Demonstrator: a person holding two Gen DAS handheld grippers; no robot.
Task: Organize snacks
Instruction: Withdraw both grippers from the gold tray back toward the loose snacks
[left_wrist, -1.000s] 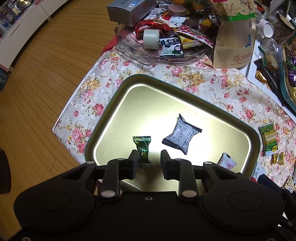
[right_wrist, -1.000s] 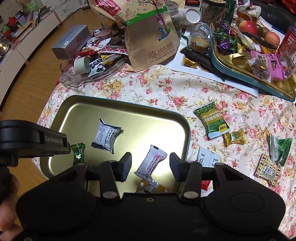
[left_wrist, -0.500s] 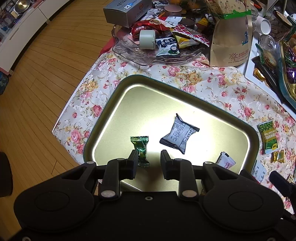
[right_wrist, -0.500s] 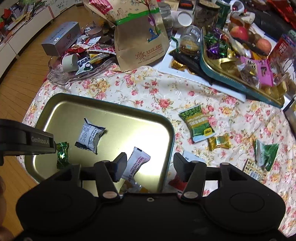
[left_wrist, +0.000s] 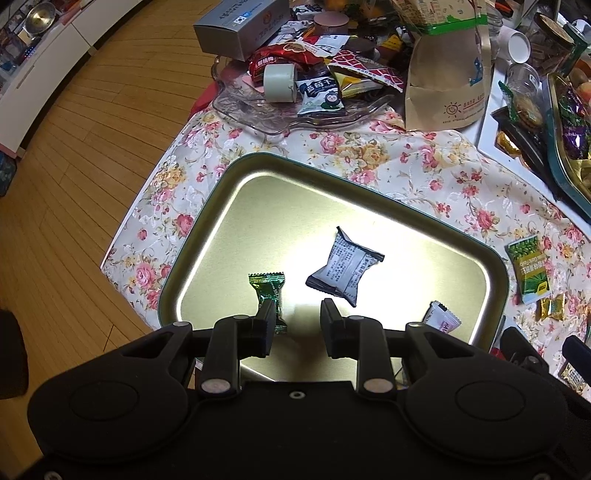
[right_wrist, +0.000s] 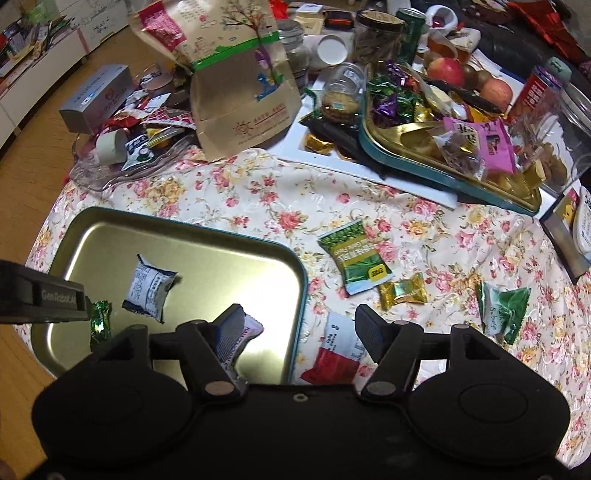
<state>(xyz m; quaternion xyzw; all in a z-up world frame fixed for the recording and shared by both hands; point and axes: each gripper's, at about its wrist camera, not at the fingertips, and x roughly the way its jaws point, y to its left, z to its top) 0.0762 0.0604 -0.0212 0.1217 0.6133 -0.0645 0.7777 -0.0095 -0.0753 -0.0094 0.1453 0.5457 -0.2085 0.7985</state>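
A gold metal tray (left_wrist: 236, 206) (right_wrist: 110, 236) lies on the floral cloth. In it are a green candy (left_wrist: 266, 291) (right_wrist: 100, 320), a white-and-black snack packet (left_wrist: 345, 267) (right_wrist: 150, 288) and a white sachet (left_wrist: 441, 319) (right_wrist: 240, 338). My left gripper (left_wrist: 297, 314) is open and empty above the tray's near edge, beside the green candy. My right gripper (right_wrist: 299, 325) is open wide and empty over the tray's right rim. A red-and-white packet (right_wrist: 334, 354) lies just under it on the cloth. A green packet (right_wrist: 354, 260) and a gold candy (right_wrist: 402, 291) lie to the right.
A clear dish (left_wrist: 303, 110) of snacks, a grey box (left_wrist: 240, 22) and a brown paper bag (right_wrist: 243, 81) stand behind the tray. A teal tray (right_wrist: 443, 147) of sweets, jars and apples fill the back right. A green sachet (right_wrist: 502, 310) lies far right. The table edge drops to wood floor on the left.
My right gripper has opened wider and shifted right, from over the white sachet to over the tray's right rim. The left gripper has barely moved.
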